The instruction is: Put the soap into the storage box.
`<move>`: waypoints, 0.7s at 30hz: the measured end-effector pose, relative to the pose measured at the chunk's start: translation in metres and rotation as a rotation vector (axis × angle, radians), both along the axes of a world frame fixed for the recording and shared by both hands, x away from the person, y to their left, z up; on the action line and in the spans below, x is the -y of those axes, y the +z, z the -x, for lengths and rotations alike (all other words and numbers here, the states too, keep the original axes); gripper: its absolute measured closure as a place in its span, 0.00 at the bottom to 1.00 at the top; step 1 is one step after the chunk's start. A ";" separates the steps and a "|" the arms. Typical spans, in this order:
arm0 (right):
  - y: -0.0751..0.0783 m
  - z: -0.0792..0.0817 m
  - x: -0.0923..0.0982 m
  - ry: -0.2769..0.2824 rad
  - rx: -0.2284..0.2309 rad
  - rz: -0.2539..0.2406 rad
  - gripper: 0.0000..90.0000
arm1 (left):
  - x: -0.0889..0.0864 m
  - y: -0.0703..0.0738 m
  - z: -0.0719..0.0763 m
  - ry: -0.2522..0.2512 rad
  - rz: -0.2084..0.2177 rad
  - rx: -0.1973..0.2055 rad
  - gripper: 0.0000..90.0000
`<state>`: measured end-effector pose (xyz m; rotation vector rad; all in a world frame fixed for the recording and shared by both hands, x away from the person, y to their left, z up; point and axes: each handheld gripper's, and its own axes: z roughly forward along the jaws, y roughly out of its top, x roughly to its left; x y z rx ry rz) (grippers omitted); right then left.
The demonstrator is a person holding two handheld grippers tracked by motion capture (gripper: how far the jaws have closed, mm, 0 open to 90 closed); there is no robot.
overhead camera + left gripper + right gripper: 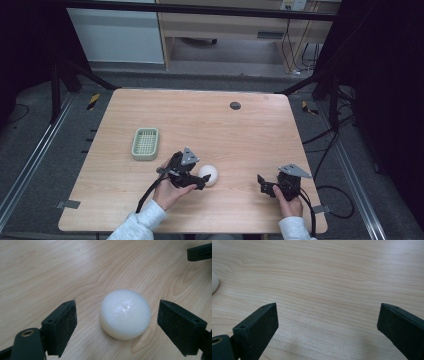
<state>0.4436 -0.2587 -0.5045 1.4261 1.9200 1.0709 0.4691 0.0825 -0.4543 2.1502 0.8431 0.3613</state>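
A white, rounded soap-like lump (208, 174) rests on the wooden table (200, 125), near its front middle. My left gripper (202, 180) is open right at the lump. In the left gripper view the lump (125, 314) sits between the two black pads (65, 323), with a gap on each side. My right gripper (265, 186) stands open near the front right edge, with bare wood between its pads (259, 326). The lump's edge (214, 282) shows at the far left of the right gripper view.
A pale green slotted tray (145, 143) lies on the table's left half, behind the left gripper. A small dark round cap (235, 105) is set in the table near its back edge. Cables trail off the right side of the table.
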 end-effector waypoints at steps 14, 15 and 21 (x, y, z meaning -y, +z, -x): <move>0.000 0.000 0.000 0.004 -0.006 -0.003 0.04 | 0.010 -0.007 -0.004 -0.012 -0.031 -0.009 0.16; 0.000 0.000 0.000 0.004 -0.006 -0.003 0.04 | 0.011 -0.008 -0.004 -0.011 -0.036 -0.008 0.16; 0.000 0.000 -0.001 0.004 -0.012 -0.009 0.04 | 0.015 -0.012 -0.006 -0.016 -0.049 -0.020 0.15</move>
